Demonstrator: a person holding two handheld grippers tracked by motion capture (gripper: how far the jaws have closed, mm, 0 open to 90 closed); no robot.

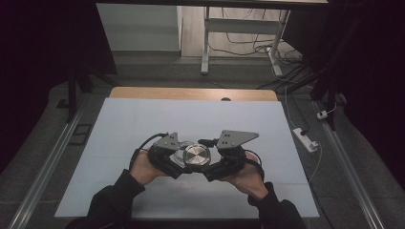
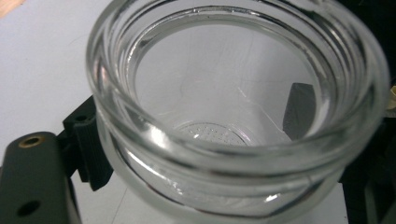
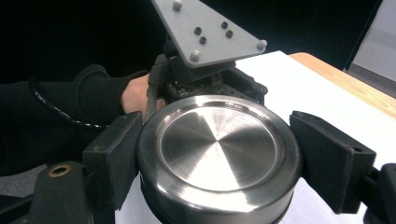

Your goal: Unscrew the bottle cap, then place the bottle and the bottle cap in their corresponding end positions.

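**Jar in one gripper, lid in the other, mid-table**

Biggest thing first: the white table (image 1: 143, 124) with a wooden strip along the far edge; both grippers meet at its middle, a bit to the near side, forearms coming in from the near edge.

The left gripper (image 1: 168, 160) is clamped tight on a glass jar (image 2: 233, 116); its mouth is open and uncapped, tipped toward that gripper's camera, so the jar's long axis runs roughly level rather than upright; how far off level I can't tell. One black jaw shows through the glass on the right, another presses the outside on the left.

The right gripper (image 3: 210, 154) is squeezed on a steel lid (image 3: 217, 156), pads on opposite sides of the rim; the flat top faces up toward its camera; in the high view the lid (image 1: 197, 155) sits just right of the jar, touching or nearly so.

What could go wrong, my guess: glass is slick, so a twist could spin the jar in the pads; if the lid meets the threads tilted it'll cross-thread or jam; squeezing harder risks popping either piece out.
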